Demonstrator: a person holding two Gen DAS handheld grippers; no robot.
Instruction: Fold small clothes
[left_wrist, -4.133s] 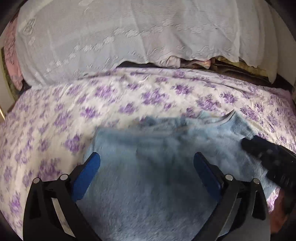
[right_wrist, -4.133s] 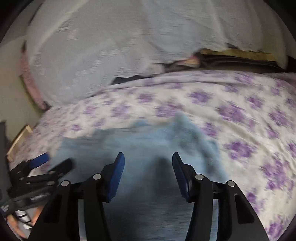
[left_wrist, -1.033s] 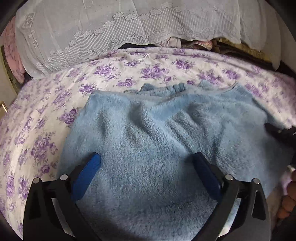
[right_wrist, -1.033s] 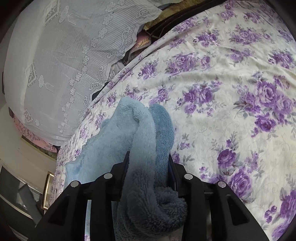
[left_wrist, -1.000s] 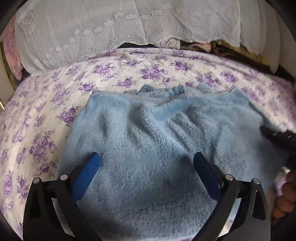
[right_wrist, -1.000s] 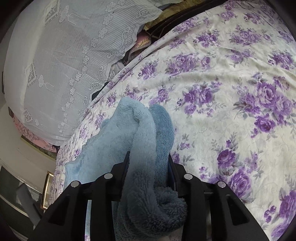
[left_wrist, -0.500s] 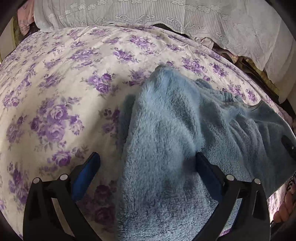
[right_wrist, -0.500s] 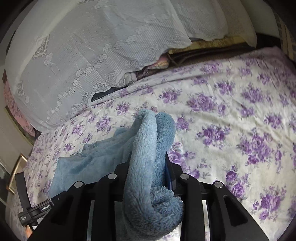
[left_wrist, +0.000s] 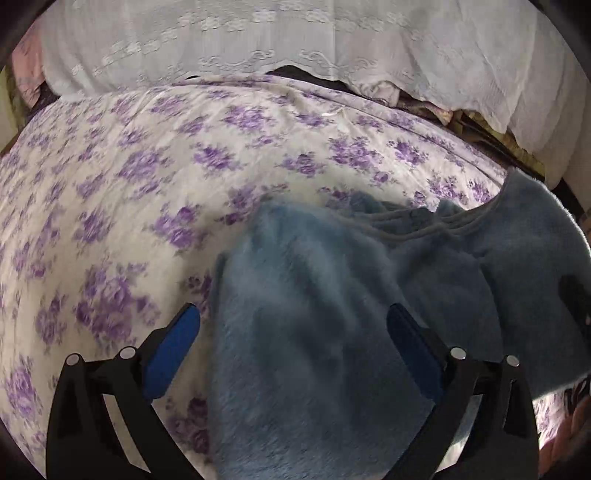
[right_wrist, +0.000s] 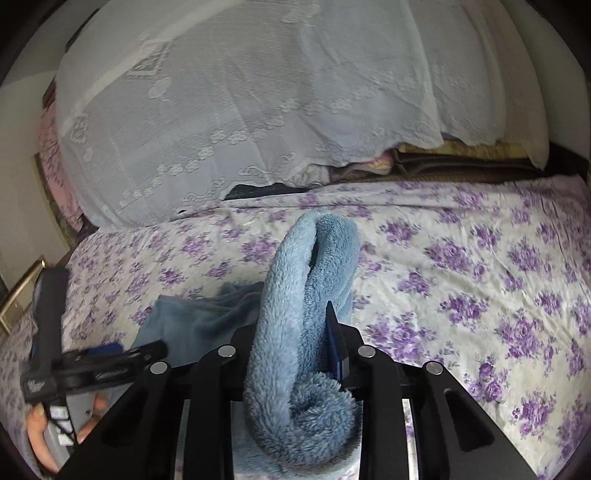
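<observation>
Two tools: your right tool (right_wrist: 295, 343) now lifts the pinched fleece (left_wrist: 332, 332) to fold; left tool (left_wrist: 291, 332) gapes wide.

Purple-floral bedsheet (left_wrist: 147, 155), white lace cover (right_wrist: 258, 103)

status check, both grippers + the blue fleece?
Right gripper shut on blue fleece garment, edge bunched. Left gripper open above it, not gripping. Floral bedsheet underneath; nothing blocking.

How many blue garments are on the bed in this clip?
1. The fleece lies on the floral sheet; one bunched edge is clamped in the right tool. The left tool is open above it. Others may be out of frame.
</observation>
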